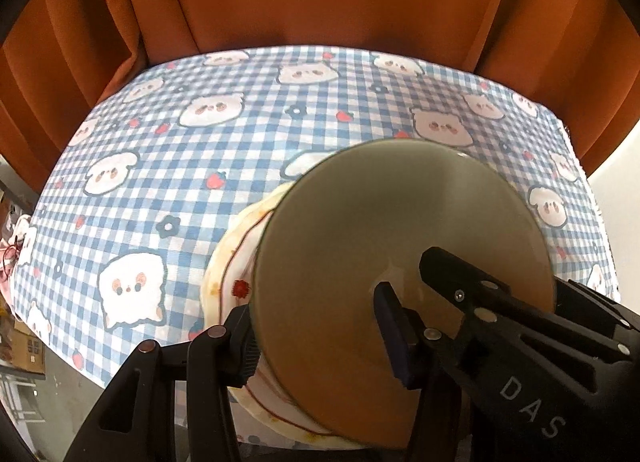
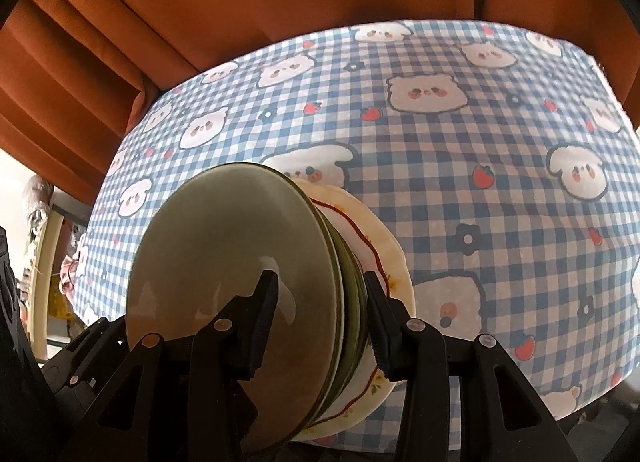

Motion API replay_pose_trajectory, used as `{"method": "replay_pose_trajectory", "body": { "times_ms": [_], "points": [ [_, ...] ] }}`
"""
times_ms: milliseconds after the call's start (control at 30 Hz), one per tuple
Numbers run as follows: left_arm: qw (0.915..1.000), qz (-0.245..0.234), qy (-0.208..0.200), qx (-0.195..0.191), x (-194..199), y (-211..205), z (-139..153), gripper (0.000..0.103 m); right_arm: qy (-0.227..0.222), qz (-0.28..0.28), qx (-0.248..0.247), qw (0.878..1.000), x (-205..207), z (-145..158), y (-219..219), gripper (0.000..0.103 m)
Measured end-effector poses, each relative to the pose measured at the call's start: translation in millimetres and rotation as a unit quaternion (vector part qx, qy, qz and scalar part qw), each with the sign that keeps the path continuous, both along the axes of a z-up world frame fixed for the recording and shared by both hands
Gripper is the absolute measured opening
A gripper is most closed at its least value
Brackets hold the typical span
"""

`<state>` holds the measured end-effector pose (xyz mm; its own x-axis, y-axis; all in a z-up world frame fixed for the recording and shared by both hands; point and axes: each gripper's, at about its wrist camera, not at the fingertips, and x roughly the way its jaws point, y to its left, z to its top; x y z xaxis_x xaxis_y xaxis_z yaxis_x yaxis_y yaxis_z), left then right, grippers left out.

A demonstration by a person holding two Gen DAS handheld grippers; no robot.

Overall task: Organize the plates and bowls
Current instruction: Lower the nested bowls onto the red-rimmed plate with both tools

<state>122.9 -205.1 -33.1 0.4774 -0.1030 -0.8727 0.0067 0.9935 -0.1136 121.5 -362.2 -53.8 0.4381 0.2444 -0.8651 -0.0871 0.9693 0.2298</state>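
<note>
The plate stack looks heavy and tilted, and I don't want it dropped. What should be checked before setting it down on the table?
1. Right gripper clamps the whole plate stack, one finger on the green plate's face, one behind the floral plate: ok.
2. Left gripper also shut on the stack: ok.
3. Plates aligned: not ok, the floral plate sticks out sideways.
4. Stack level: not ok, held on edge.
5. Checkered tablecloth free of objects ahead: ok.
6. Number of plates between: cannot tell.
</note>
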Motion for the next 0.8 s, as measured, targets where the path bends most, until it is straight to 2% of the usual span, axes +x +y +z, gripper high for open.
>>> {"method": "replay_pose_trajectory", "body": {
  "times_ms": [133,233,467,700,800],
  "points": [
    [0.9996,-0.006,-0.027,-0.008,-8.3,3.9,11.5,0.061,-0.029,-0.006,-0.017,0.999,-11.5,12.4,3.6,0.057],
    [0.9983,-0.021,-0.053,-0.014,-15.4,7.1,22.8,0.063,-0.055,-0.019,-0.028,0.998,-21.2,25.3,3.9,0.059],
    [0.9917,-0.061,-0.110,-0.025,-32.4,22.3,51.1,0.066,-0.111,-0.070,-0.049,0.990,-52.1,57.7,8.4,0.073],
    [0.9855,-0.055,-0.159,-0.026,-62.4,77.9,67.9,0.078,-0.147,-0.099,-0.053,0.983,-82.6,75.3,37.5,0.080],
    [0.9822,-0.046,-0.182,-0.009,-76.4,108.1,68.5,0.082,-0.158,-0.104,-0.055,0.981,-95.3,76.6,57.7,0.083]
  ]
}}
